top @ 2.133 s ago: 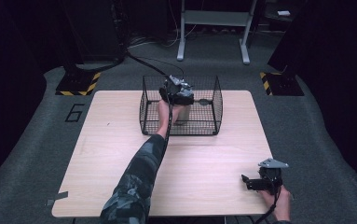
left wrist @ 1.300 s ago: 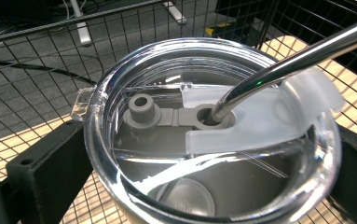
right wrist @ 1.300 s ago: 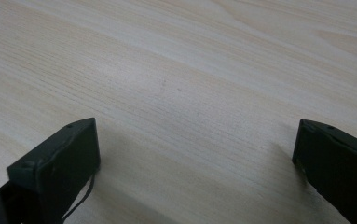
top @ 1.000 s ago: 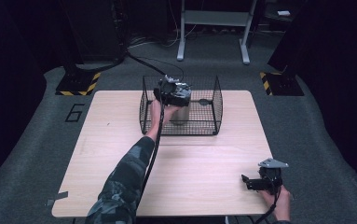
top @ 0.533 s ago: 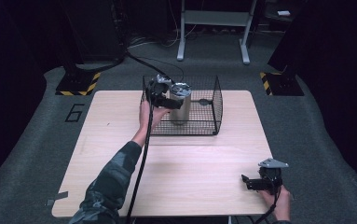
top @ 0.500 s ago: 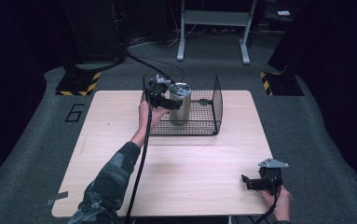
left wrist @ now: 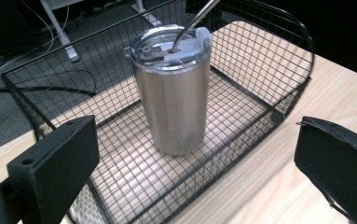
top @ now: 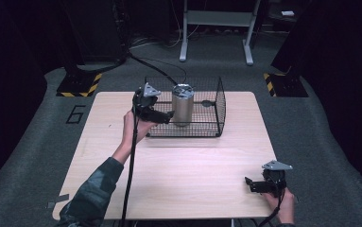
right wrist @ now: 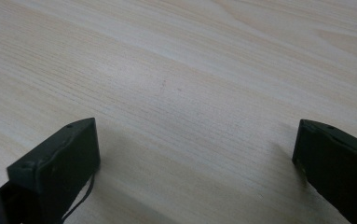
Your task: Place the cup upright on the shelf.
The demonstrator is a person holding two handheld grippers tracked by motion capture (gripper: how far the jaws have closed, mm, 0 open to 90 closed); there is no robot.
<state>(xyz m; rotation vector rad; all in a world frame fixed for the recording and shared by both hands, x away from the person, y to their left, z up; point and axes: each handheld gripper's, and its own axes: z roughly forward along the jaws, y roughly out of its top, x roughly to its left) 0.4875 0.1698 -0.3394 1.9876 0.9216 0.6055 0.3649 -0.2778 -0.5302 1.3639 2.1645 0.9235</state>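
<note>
A steel tumbler (top: 183, 104) with a clear lid and a metal straw stands upright inside a black wire basket (top: 206, 128) at the table's far middle. In the left gripper view the tumbler (left wrist: 175, 102) stands ahead on the basket's (left wrist: 260, 70) mesh floor. My left gripper (top: 167, 117) is open, just left of the tumbler at the basket's left wall, its jaws spread wide with nothing between them (left wrist: 195, 177). At the near right corner of the table my right gripper (top: 250, 185) rests low and open over bare wood (right wrist: 195, 163).
The light wooden table (top: 178, 175) has a wide bare stretch between the basket and its near edge. A black cable trails from the left gripper along the forearm. Beyond the table are dark floor, a white stand (top: 216, 28) and yellow-black marked bases (top: 79, 82).
My left gripper has let go of the tumbler, leaving it upright in the basket, and has drawn back to the left. The right gripper has stayed put.
</note>
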